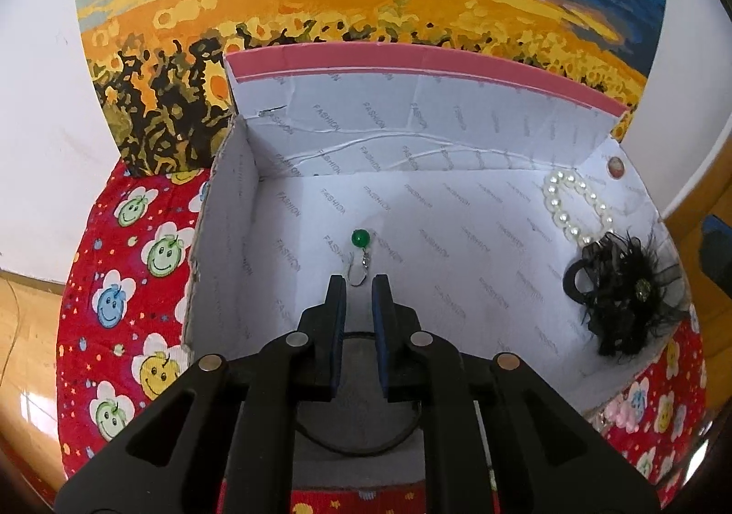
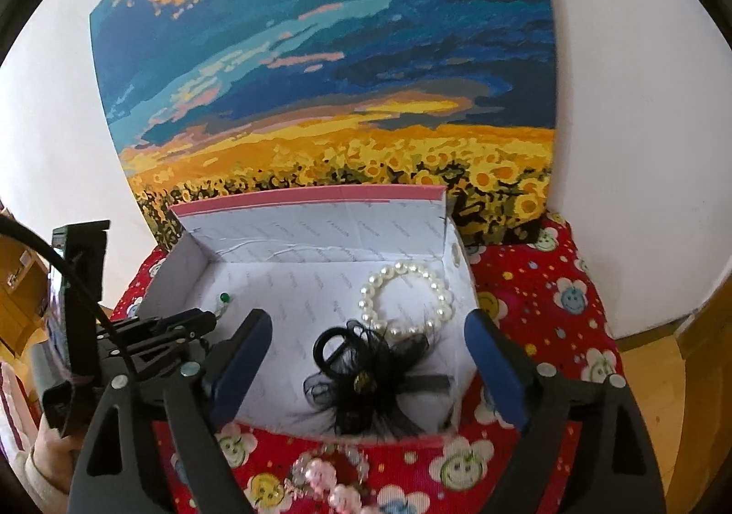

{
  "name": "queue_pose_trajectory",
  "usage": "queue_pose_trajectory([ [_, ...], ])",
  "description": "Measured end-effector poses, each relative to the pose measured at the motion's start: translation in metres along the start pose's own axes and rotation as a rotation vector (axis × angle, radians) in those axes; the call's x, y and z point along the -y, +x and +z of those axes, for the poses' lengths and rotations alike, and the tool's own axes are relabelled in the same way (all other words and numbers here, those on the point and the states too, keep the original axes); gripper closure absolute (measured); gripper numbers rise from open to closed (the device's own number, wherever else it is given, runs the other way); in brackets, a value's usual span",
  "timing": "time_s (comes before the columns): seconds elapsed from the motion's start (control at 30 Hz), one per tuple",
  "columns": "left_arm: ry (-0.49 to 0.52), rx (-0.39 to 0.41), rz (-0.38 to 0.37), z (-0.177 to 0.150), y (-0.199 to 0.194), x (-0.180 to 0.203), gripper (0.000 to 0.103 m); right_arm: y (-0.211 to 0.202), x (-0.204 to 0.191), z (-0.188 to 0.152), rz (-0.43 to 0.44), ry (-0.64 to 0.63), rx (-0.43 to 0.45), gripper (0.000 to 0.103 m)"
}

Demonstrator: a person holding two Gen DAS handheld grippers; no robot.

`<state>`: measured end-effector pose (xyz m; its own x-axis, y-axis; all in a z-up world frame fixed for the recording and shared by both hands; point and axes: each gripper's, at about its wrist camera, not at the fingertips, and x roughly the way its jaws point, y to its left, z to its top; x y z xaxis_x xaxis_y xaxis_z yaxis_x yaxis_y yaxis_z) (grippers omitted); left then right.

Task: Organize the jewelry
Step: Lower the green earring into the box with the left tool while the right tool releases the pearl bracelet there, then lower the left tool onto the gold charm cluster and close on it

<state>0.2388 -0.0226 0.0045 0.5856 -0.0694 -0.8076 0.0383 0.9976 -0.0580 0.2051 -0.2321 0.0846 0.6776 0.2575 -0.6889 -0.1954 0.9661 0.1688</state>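
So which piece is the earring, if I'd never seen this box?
Look inside the open white box on the red cloth. Toward its left side, just ahead of the left hand-held gripper, lies the earring: the only green bead, on a wire hook.

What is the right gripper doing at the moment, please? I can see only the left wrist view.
Observer: The right gripper is wide open and empty. It hangs at the front of the box, and its own view shows the black hair flower between its fingers.
Operator: Thank you. What is the pink thing at my lower right edge?
Observer: It is a pink bead bracelet, lying on the red cloth just outside the box's front wall.
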Motion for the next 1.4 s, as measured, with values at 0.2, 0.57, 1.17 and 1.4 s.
queue_pose_trajectory([
  [0.2, 0.036, 0.009, -0.061, -0.007, -0.015, 0.011, 0.049, -0.030, -0.001, -0.014, 0.029, 0.034, 0.006, 0.011],
  [0.57, 0.124, 0.037, -0.076, -0.025, -0.059, 0.036, 0.016, -0.072, 0.004, -0.032, 0.075, 0.100, 0.003, 0.005],
  [1.17, 0.036, 0.043, 0.013, -0.089, -0.137, -0.026, 0.016, -0.089, 0.002, -0.091, 0.102, 0.126, -0.062, 0.001],
  [1.4, -0.013, 0.030, 0.051, -0.120, -0.135, -0.040, 0.016, -0.075, -0.003, -0.118, 0.075, 0.077, -0.110, 0.001],
])
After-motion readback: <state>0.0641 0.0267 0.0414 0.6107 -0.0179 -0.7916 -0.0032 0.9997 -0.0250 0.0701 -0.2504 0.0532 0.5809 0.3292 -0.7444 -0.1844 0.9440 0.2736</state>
